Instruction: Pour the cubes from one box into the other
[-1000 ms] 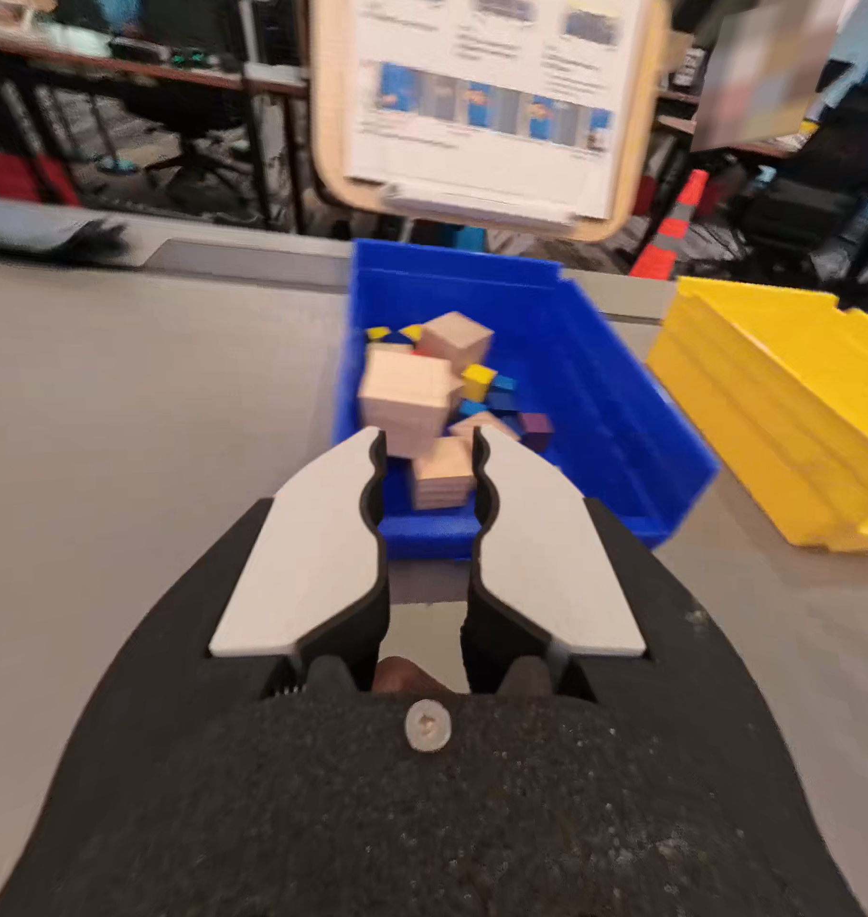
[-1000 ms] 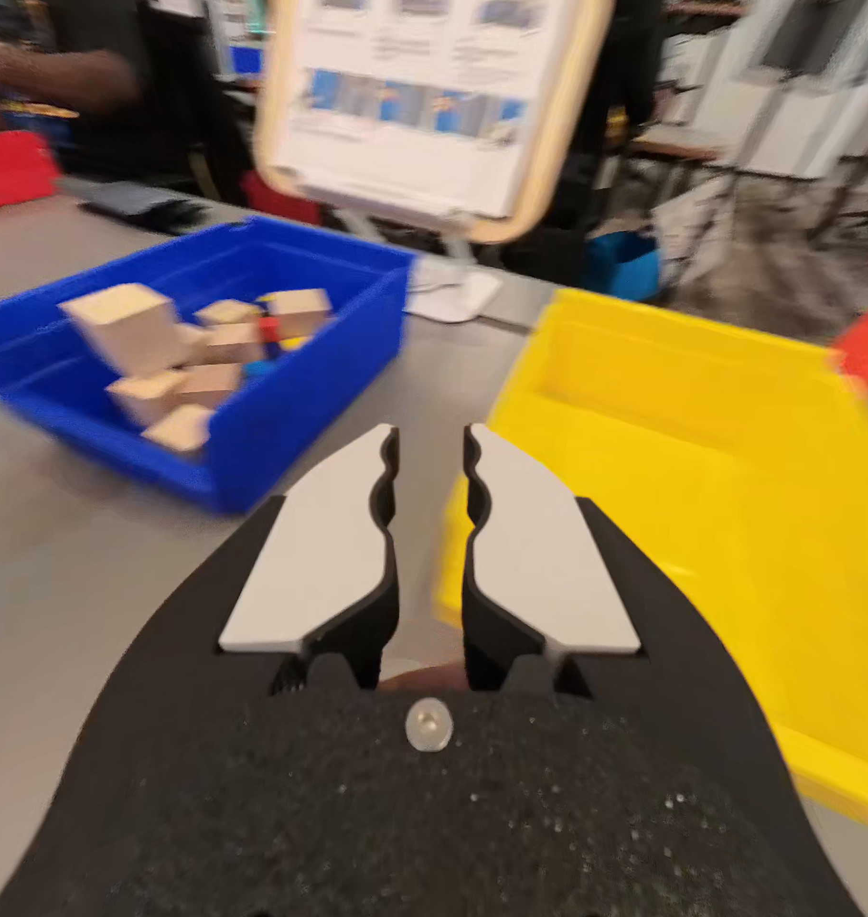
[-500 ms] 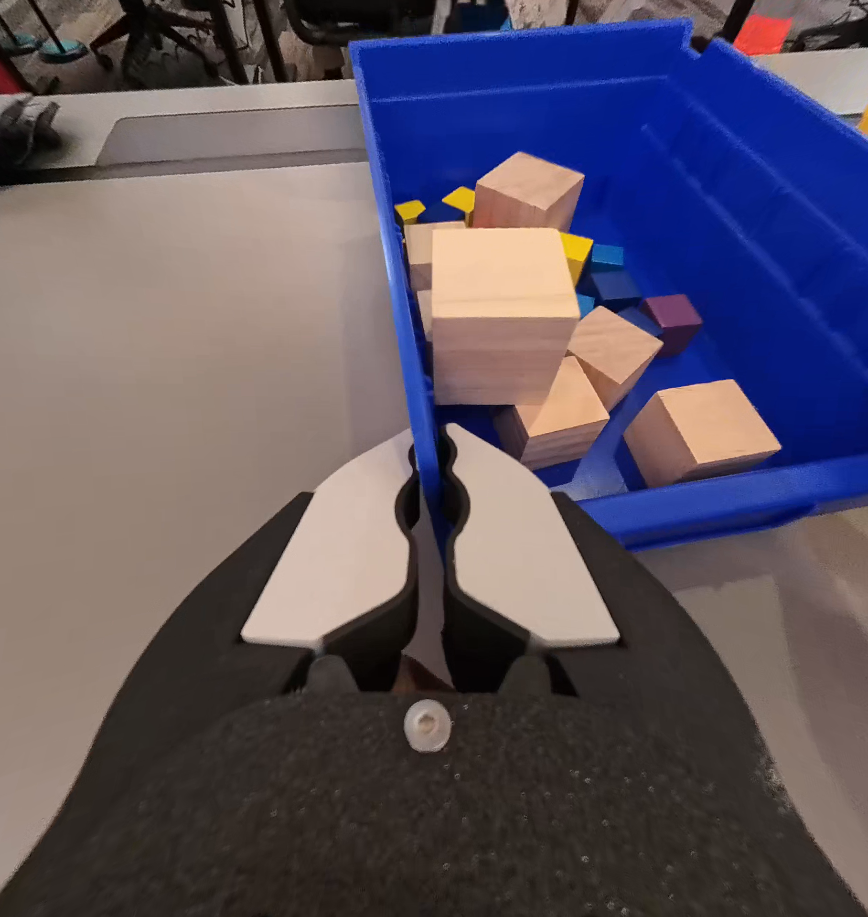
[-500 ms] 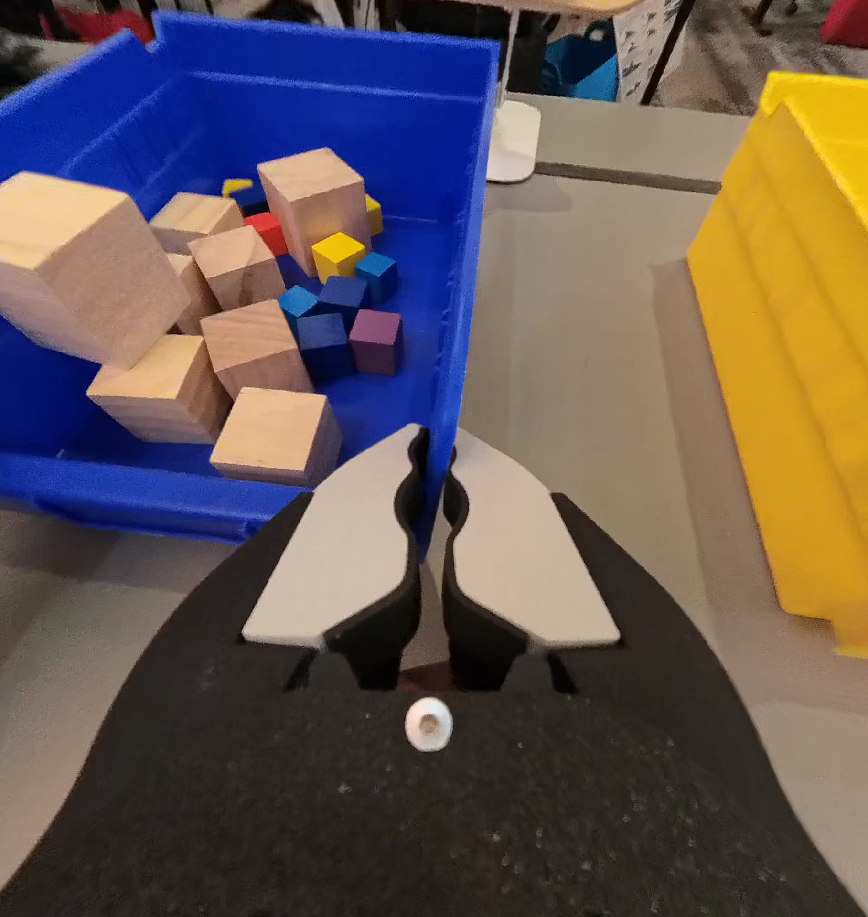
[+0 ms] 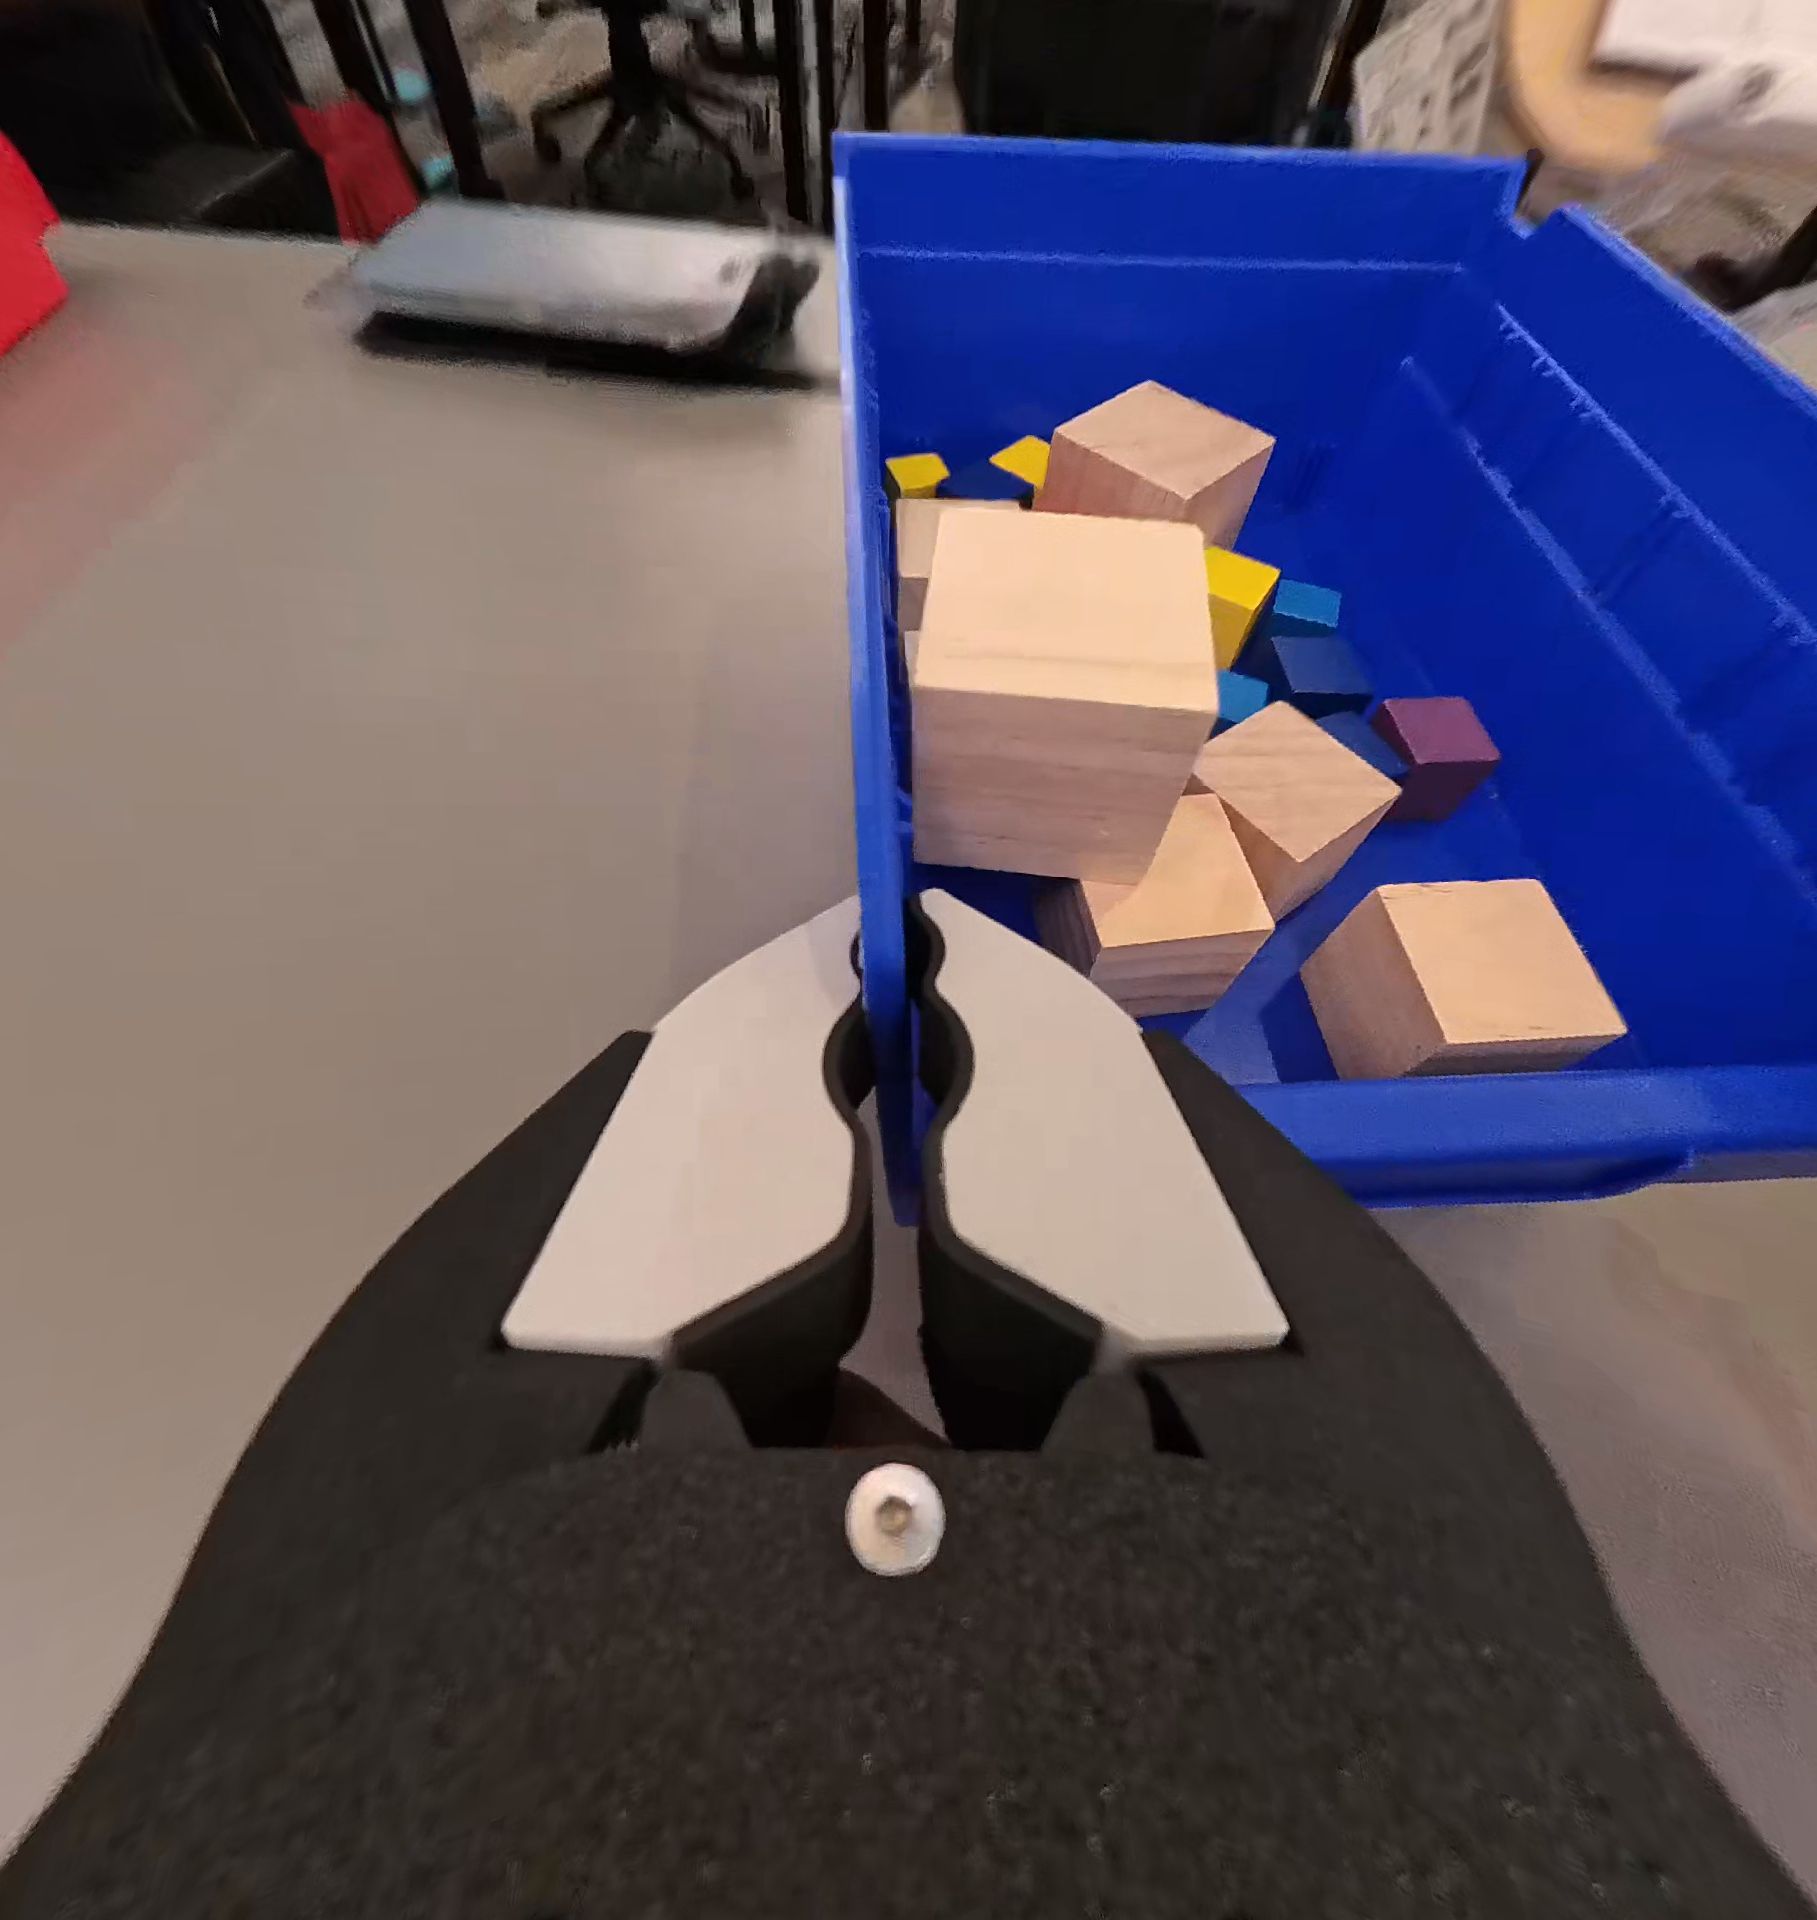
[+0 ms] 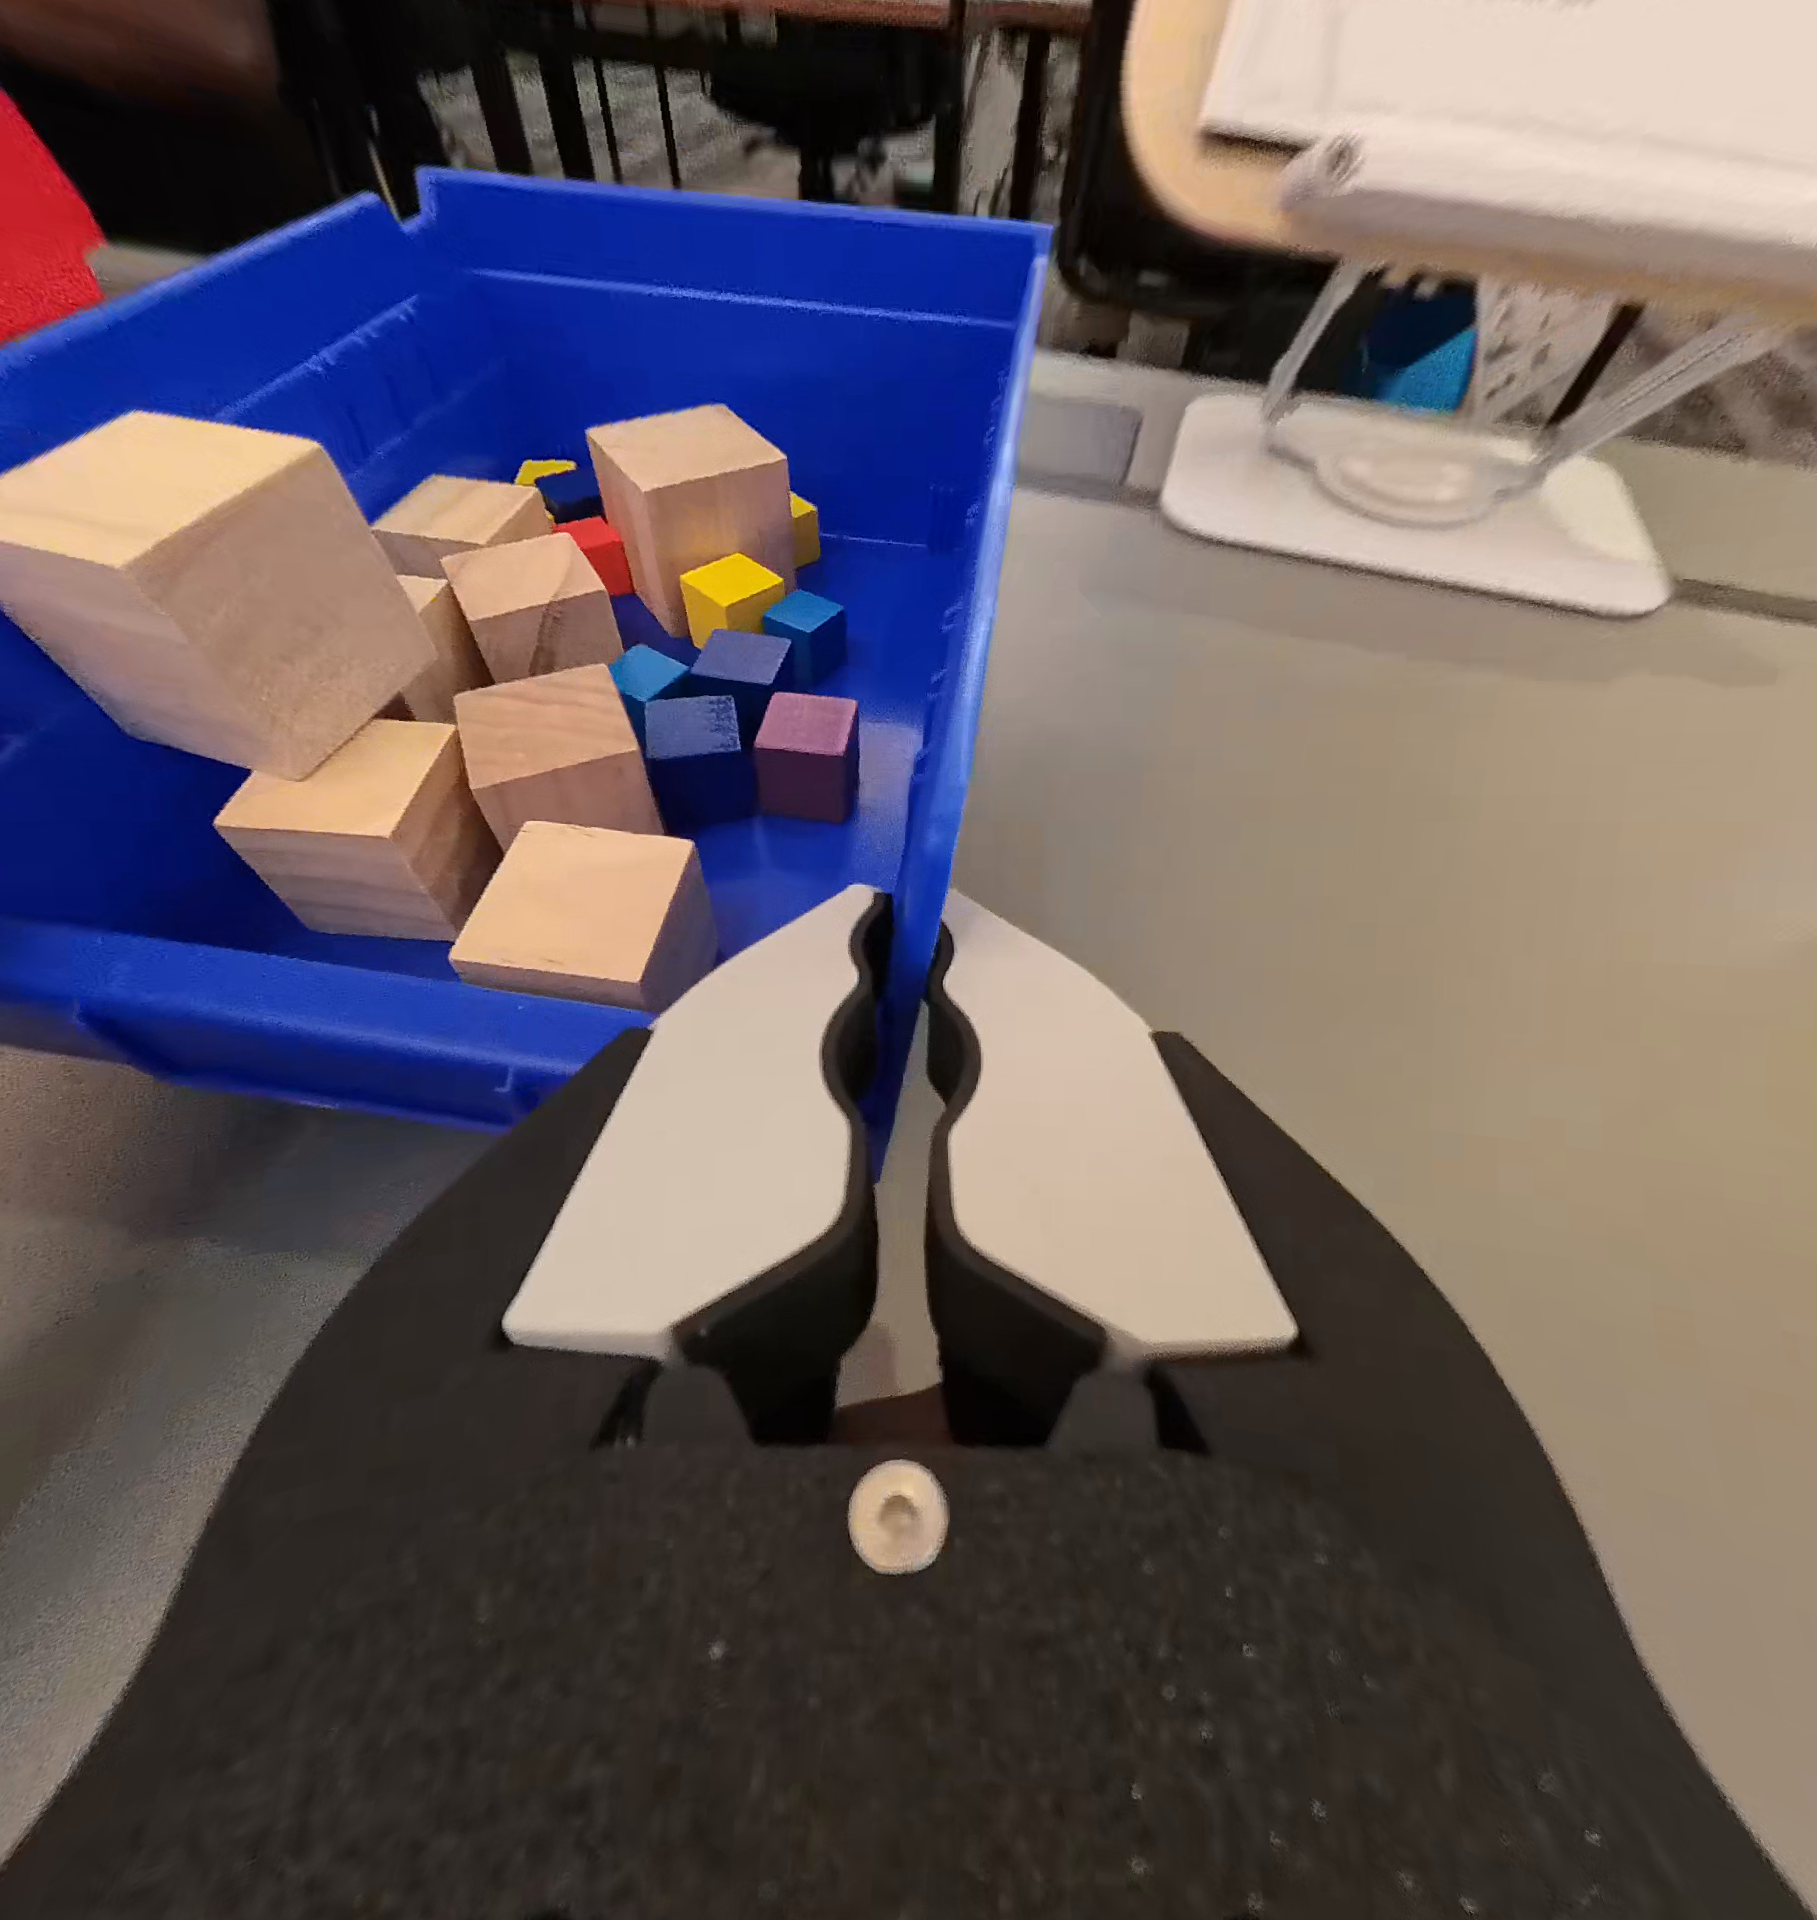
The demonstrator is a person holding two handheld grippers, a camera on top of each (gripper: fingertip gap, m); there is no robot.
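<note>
Both tools pinch the blue box: left tool (image 5: 891, 935) and right tool (image 6: 909, 925) on opposite walls; I lift evenly so the cubes (image 6: 561, 665) stay put.

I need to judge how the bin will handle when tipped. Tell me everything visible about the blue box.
The blue box is an open-topped rectangular bin, apparently of rigid plastic, with ribbed inner walls and a lower front lip. It holds large plain wooden cubes and small coloured cubes. The left gripper pinches one side wall, the right gripper the opposite wall. Whether it rests on the grey table is unclear.
</note>
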